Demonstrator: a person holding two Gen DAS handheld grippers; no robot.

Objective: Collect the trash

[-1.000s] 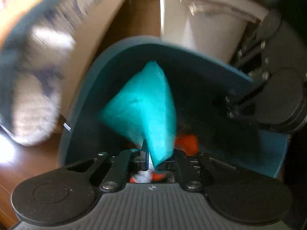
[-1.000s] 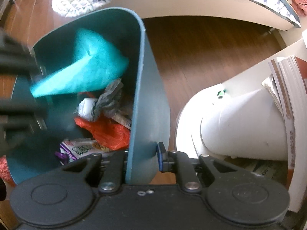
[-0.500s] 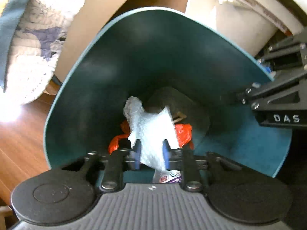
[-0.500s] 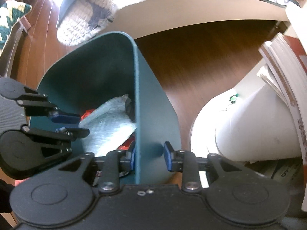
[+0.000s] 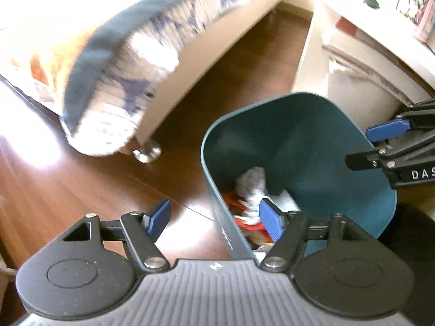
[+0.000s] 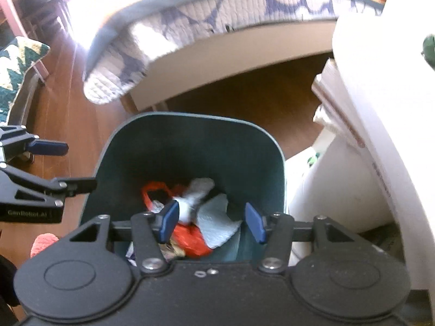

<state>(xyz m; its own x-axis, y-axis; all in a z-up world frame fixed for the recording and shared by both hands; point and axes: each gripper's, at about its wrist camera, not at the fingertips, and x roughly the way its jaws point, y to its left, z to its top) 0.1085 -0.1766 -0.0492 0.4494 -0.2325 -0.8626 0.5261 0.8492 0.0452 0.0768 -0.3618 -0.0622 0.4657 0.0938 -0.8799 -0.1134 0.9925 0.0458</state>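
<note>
Left wrist view: left gripper (image 5: 214, 220) wide open, empty, straddling bin (image 5: 312, 141) wall; right gripper (image 6: 212, 221) likewise open, empty.

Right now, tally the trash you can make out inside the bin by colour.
Orange plastic bag: 1
Pale bubble-wrap sheet: 1
White-grey crumpled wad: 1
Printed wrappers, partly hidden under the rest: at least 1
Total: at least 4 pieces in the teal bin

both grippers' jaws have opened and pulled back from the teal bin (image 6: 190, 146).
</note>
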